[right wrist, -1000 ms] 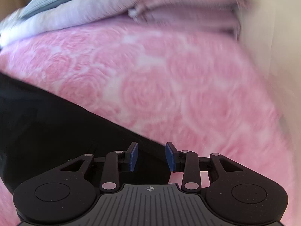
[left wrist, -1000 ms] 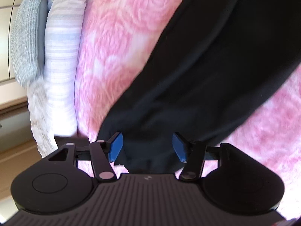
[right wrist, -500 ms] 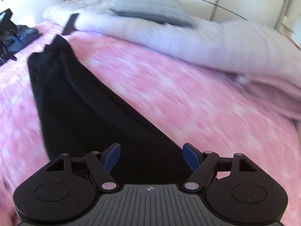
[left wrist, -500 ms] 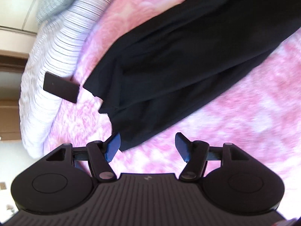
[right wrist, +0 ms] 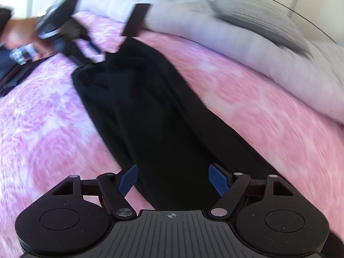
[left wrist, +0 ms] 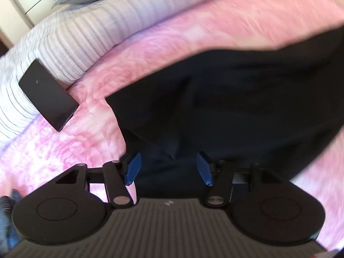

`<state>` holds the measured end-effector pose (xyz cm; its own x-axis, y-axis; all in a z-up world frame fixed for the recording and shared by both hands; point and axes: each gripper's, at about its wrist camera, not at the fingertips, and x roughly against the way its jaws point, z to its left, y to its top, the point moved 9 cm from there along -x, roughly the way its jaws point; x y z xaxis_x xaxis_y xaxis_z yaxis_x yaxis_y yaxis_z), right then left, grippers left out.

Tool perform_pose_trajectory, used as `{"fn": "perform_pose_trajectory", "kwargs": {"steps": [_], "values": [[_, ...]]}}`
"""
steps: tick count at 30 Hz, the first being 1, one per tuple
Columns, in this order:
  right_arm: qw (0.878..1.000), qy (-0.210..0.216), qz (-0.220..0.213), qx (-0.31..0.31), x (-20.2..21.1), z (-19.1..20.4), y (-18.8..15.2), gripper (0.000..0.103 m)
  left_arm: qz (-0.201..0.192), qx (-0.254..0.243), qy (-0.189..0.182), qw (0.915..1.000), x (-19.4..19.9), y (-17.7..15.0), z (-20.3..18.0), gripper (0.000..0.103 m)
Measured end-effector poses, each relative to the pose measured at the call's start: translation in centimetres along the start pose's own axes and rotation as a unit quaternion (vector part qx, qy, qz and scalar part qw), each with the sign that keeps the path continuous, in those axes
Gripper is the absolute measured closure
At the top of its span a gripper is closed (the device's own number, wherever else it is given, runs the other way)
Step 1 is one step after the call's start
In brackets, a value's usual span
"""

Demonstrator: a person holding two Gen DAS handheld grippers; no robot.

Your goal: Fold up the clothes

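A long black garment (left wrist: pixel 236 99) lies flat on the pink rose-patterned bedspread (left wrist: pixel 90 150). My left gripper (left wrist: pixel 168 169) points down over one end of it. Its jaws are closing with black cloth between the blue pads (left wrist: pixel 133 169), and the pads stand clear of the cloth. In the right wrist view the garment (right wrist: pixel 154 111) runs away as a long strip. My right gripper (right wrist: pixel 173 178) is open wide over its near end, gripping nothing. The left gripper (right wrist: pixel 94 51), held by a hand (right wrist: pixel 15 32), shows at the strip's far end.
A black phone (left wrist: pixel 47 99) lies where the bedspread meets a striped pale duvet (left wrist: pixel 81 43); it also shows as the phone (right wrist: pixel 137 19) beyond the garment. A grey pillow (right wrist: pixel 258 19) sits on the duvet. Dark clothing (right wrist: pixel 10 71) lies at the left edge. Wardrobe doors stand behind.
Both views have swung fast across the bed. The left gripper now sits over the garment's end near the phone. The right gripper's jaws spread wide, now over the other end.
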<state>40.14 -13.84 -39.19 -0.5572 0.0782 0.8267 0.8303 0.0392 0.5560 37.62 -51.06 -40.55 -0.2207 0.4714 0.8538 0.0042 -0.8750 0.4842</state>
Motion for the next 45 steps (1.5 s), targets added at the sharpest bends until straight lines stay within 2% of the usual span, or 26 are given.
{"fn": "perform_pose_trajectory", "kwargs": {"steps": [4,7,9,11,14,16,19,23,25,26,29,30,32,33,34,37,39,40,41,43,45], "values": [[1.0,0.016,-0.001,0.009,-2.4,1.7,1.7,0.027,-0.011,0.055,-0.006,0.9984,-1.8,1.8,3.2,0.049],[1.0,0.018,0.006,0.004,-3.9,1.8,1.7,0.027,-0.002,0.042,-0.009,0.9991,-3.5,3.1,4.3,0.05],[1.0,0.009,0.011,-0.005,-4.5,1.5,1.7,0.027,-0.016,0.024,0.01,0.9995,-4.0,4.7,5.4,0.049],[1.0,0.004,0.014,-0.013,-4.7,0.8,1.6,0.027,-0.035,0.041,0.041,0.9977,-3.9,6.5,7.5,0.051],[1.0,0.0,0.017,-0.018,-4.4,-0.1,1.4,0.027,-0.053,0.074,0.049,0.9947,-2.6,7.7,10.2,0.053],[1.0,0.0,0.018,-0.017,-4.3,-0.4,1.3,0.027,-0.062,0.086,0.032,0.9938,-1.2,7.3,11.0,0.053],[1.0,0.007,0.022,-0.012,-4.4,-0.1,1.1,0.027,-0.06,0.058,-0.021,0.9963,0.5,5.0,9.7,0.052],[0.999,0.013,0.019,0.031,-5.4,1.6,1.5,0.027,0.019,0.012,-0.075,0.9969,-1.3,-0.2,6.6,0.053],[0.998,0.009,0.014,0.062,-6.0,2.6,1.7,0.027,0.041,0.033,-0.087,0.9948,-2.7,-2.0,6.3,0.053],[0.997,0.009,0.012,0.077,-6.3,3.1,1.7,0.027,0.043,0.06,-0.096,0.9926,-3.2,-2.4,6.5,0.053],[0.995,0.017,0.012,0.101,-7.4,4.4,1.8,0.027,0.016,0.143,-0.137,0.98,-3.4,-2.2,7.1,0.063],[0.994,0.017,0.012,0.104,-7.7,4.7,1.8,0.027,0.005,0.157,-0.139,0.9777,-3.3,-1.8,7.4,0.076],[0.994,0.016,0.013,0.11,-8.2,5.1,1.8,0.027,-0.009,0.177,-0.138,0.9746,-2.9,-1.2,7.8,0.083],[0.993,0.012,0.014,0.112,-8.4,5.2,1.8,0.027,-0.017,0.183,-0.138,0.9732,-2.5,-0.8,8.0,0.097],[0.993,0.006,0.013,0.116,-8.6,5.3,2.0,0.027,-0.022,0.19,-0.138,0.9717,-2.1,-0.4,8.2,0.102],[0.989,-0.015,0.005,0.149,-9.1,5.9,2.6,0.027,-0.023,0.194,-0.143,0.9703,-1.2,0.2,8.2,0.103],[0.981,-0.033,0.001,0.193,-9.8,6.8,2.8,0.027,-0.023,0.197,-0.144,0.9695,-0.7,0.3,8.3,0.103],[0.977,-0.039,0.001,0.212,-10.3,7.2,2.7,0.029,-0.024,0.203,-0.146,0.9678,-0.5,0.3,8.4,0.103],[0.971,-0.047,0.004,0.233,-11.0,7.5,2.6,0.039,-0.026,0.213,-0.15,0.9651,-0.2,0.3,8.6,0.103],[0.962,-0.058,0.008,0.266,-12.0,8.0,2.5,0.046,-0.029,0.234,-0.158,0.959,0.6,0.0,9.1,0.103],[0.958,-0.067,0.006,0.279,-12.2,8.1,2.7,0.081,-0.033,0.251,-0.165,0.9533,1.8,-0.4,9.5,0.103]]}}
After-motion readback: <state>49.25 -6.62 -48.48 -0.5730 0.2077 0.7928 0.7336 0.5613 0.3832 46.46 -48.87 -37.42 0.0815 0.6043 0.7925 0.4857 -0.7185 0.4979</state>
